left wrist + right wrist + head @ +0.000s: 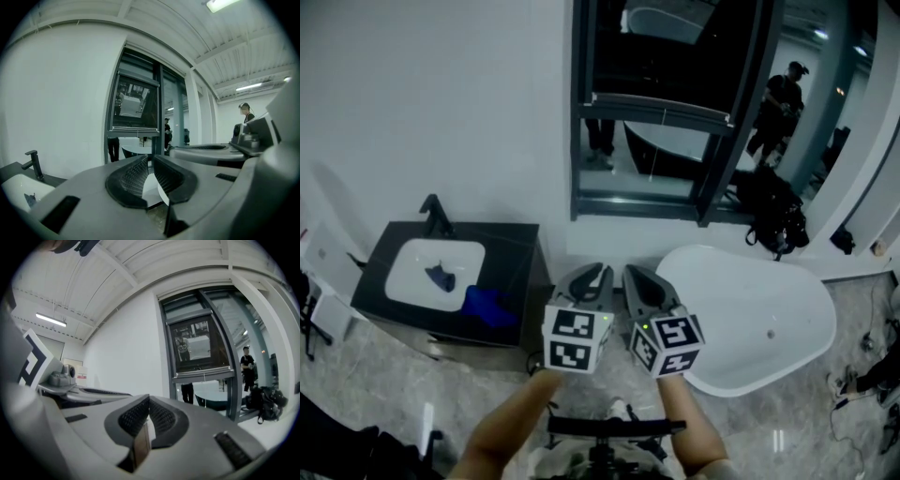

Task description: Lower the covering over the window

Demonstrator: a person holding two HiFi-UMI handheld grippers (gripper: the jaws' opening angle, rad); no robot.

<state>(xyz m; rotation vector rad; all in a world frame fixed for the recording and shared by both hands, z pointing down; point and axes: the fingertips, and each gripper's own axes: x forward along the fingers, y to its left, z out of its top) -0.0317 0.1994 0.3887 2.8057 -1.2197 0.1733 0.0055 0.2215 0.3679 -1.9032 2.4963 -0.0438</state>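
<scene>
1. Far left: one dark worktop (514,246) with one white basin (412,262) and one tap (437,214). None of it belongs to the job.
2. Left gripper (598,274): jaws slightly spread with nothing between them, well apart from the window.
3. One window (579,141) in the wall ahead. Its one covering (661,56) fills the upper part only, with the bottom rail (661,110) partway down and bare glass below.
4. Right gripper (636,277): jaws pressed together and empty, just beside the left one. Two grippers in all.
5. Right: one bathtub (750,309), and one bag (773,220) on the floor.
6. Step, as I judge it: the approach, with nothing grasped. Next move calls for raising a gripper to the rail — or a pull cord, which I cannot make out — and pinching it to draw the covering down.
</scene>
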